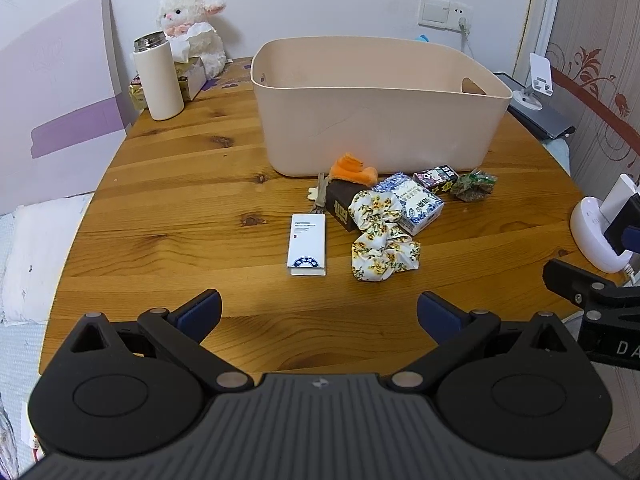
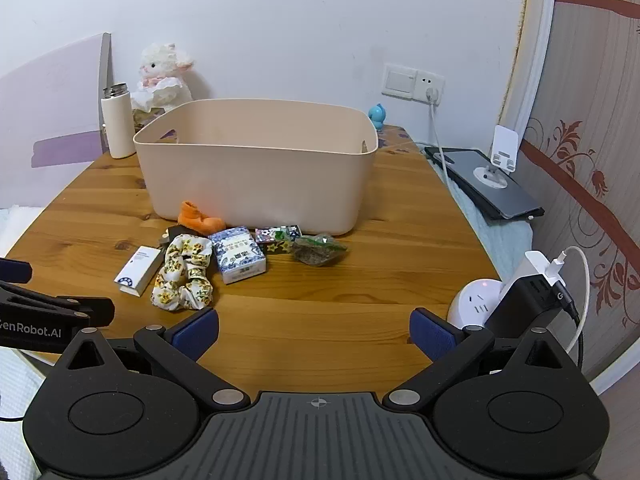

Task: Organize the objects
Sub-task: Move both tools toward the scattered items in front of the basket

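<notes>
A beige plastic bin (image 1: pixel 376 128) (image 2: pixel 256 172) stands on the wooden table (image 1: pixel 180 208) (image 2: pixel 340 300). In front of it lie a white card box (image 1: pixel 307 245) (image 2: pixel 138 265), a floral scrunchie (image 1: pixel 380 236) (image 2: pixel 184 272), a blue-white box (image 1: pixel 416 202) (image 2: pixel 239 259), a brown box (image 1: pixel 340 204), an orange plush piece (image 1: pixel 352 170) (image 2: pixel 198 219), a small dark patterned box (image 1: pixel 436 177) (image 2: pixel 278 236) and a green packet (image 1: pixel 474 185) (image 2: pixel 318 250). My left gripper (image 1: pixel 318 312) and right gripper (image 2: pixel 314 332) are open, empty, near the front edge.
A white thermos (image 1: pixel 158 78) (image 2: pixel 117 122), a plush lamb (image 1: pixel 192 28) (image 2: pixel 162 74) and a tissue box (image 1: pixel 192 74) stand at the back left. A white socket with chargers (image 2: pixel 516 300) (image 1: pixel 596 232) sits at the right edge. A dark tablet with a phone stand (image 2: pixel 488 184) lies beyond.
</notes>
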